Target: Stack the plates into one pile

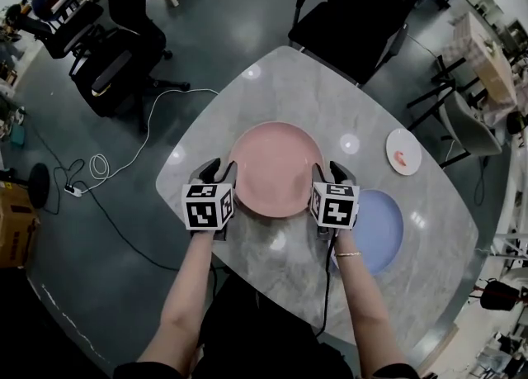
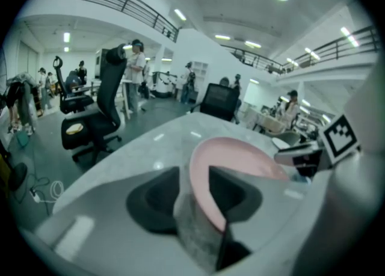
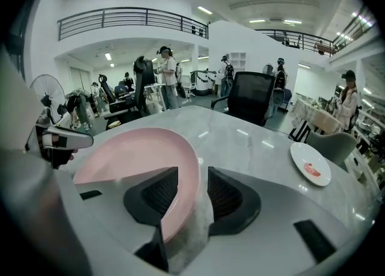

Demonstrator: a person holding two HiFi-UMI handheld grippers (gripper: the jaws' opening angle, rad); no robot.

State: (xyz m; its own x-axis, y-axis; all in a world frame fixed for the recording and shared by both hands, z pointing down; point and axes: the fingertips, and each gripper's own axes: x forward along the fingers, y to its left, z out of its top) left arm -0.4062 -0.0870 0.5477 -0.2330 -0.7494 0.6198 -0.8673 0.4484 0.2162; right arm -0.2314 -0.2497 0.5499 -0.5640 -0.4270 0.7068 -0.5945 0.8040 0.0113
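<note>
The left gripper and right gripper are both released, jaws wide. Each straddles one rim of the pink plate, which lies on the table between them. Whether a pad grazes the rim is unclear. Just right of the right gripper, its cube partly hides the blue plate. Farther right lies a white plate.

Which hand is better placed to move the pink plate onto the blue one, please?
Probably the right: left tongs and right tongs both straddle the rim of the pink plate, open, but only the right sit beside the blue plate.
</note>
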